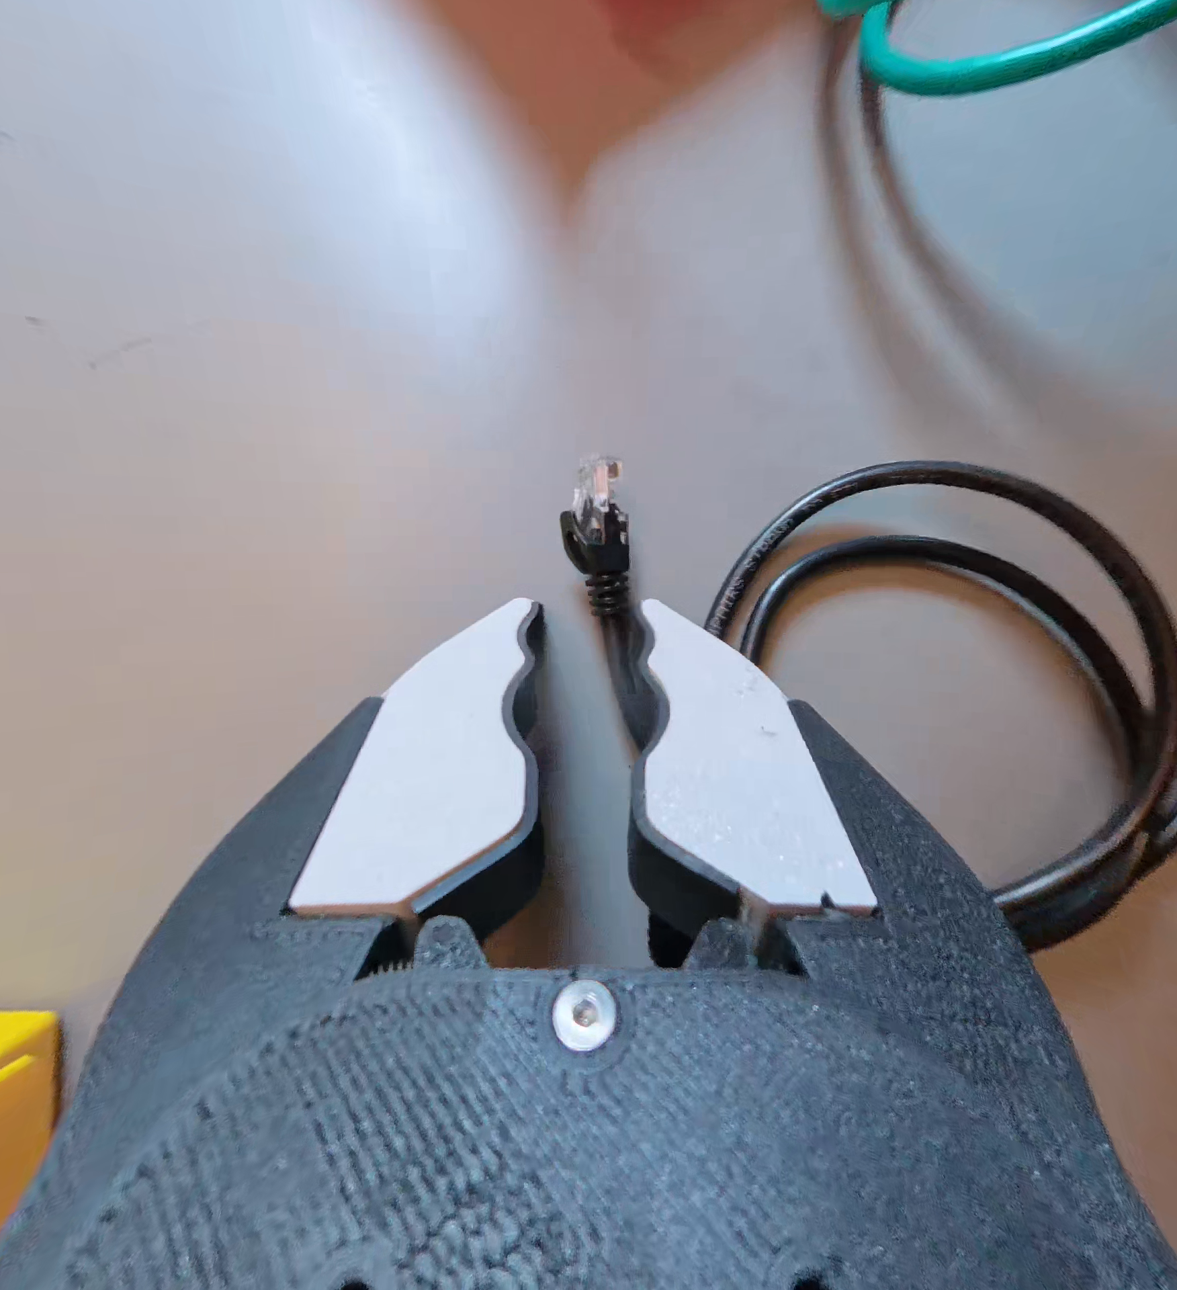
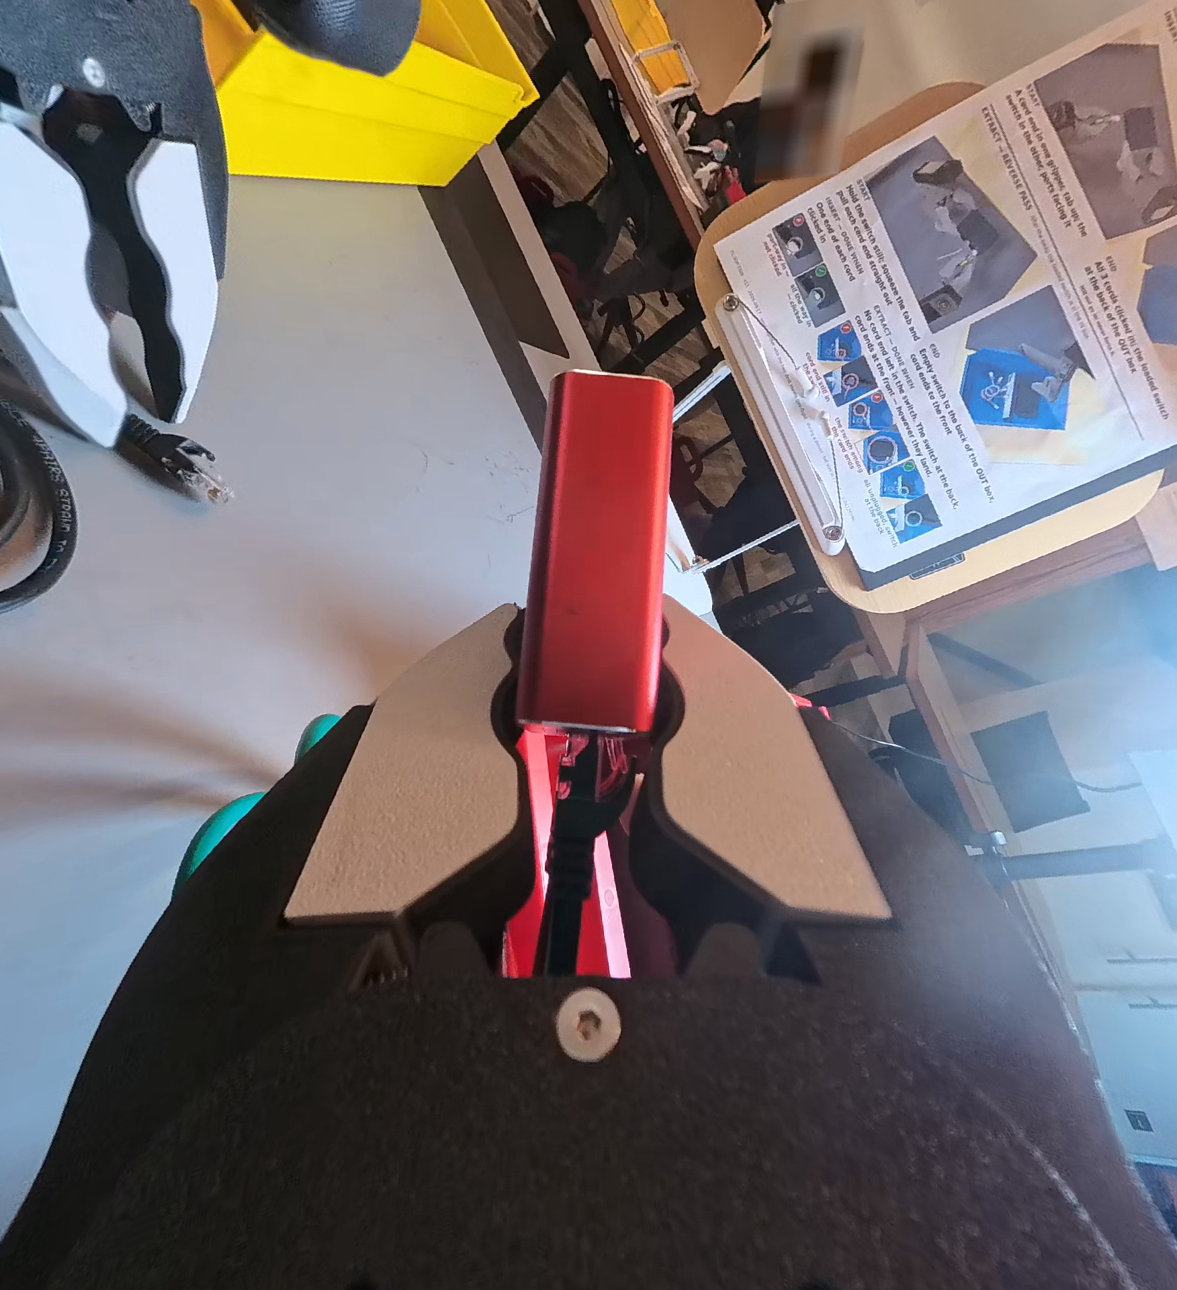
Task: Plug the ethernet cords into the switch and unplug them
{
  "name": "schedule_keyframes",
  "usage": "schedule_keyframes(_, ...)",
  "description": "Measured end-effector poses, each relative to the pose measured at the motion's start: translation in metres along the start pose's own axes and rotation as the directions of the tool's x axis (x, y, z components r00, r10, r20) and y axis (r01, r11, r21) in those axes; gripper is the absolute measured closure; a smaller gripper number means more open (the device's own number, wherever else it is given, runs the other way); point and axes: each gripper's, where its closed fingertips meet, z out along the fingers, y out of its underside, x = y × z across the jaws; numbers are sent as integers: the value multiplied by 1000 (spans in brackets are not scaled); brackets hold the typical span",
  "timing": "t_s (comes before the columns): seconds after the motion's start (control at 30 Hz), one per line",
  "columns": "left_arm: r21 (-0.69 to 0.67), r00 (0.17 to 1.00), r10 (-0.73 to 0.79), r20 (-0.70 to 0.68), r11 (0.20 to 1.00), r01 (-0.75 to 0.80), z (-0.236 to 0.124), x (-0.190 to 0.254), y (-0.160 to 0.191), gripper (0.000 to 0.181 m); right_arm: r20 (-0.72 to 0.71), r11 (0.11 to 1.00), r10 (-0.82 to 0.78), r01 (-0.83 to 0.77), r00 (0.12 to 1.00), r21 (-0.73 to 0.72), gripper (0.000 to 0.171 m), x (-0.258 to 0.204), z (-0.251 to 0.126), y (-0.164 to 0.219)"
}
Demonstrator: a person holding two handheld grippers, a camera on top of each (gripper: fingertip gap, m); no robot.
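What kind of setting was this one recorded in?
Probably a workshop or lab bench: a pale worktable with a yellow parts bin at its far end, an illustrated instruction sheet on a stand beside it, and frames and clutter behind.

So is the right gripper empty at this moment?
No, the right gripper is clamped on the red switch, with a black cord plugged in.

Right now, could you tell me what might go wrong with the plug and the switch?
The left gripper is open around the black cord behind the plug; closing off-centre could twist the plug. The right gripper clamps only the red switch's near end, so it might pivot. A cord already plugged in there could snag.
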Motion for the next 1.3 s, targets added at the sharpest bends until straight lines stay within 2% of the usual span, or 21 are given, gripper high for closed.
schedule_keyframes(0.1,2,996,89,3,996,-89,2,7,-2,168,3,1000,-3,3,1000,5,142,-1,1,-1)
schedule_keyframes(0.17,22,978,169,120,985,-173,-2,-5,-6,172,7,1000,-16,16,1000,11,142,-4,2,-2)
schedule_keyframes(0.27,67,938,228,261,965,-253,-34,-21,-19,173,19,997,-63,63,998,47,142,-11,2,-6)
schedule_keyframes(0.4,47,785,342,516,904,-425,-89,-31,-38,173,6,979,-176,175,984,106,142,-19,5,-14)
schedule_keyframes(0.53,-16,668,424,612,851,-525,-109,-25,-40,173,-12,942,-296,294,955,160,142,-34,12,-22)
schedule_keyframes(0.87,-118,432,582,689,678,-725,-107,8,-41,173,-76,820,-539,543,839,182,142,-71,34,-35)
schedule_keyframes(1.3,-291,287,750,595,535,-793,-86,34,-39,173,-158,764,-570,591,806,260,142,-85,23,-36)
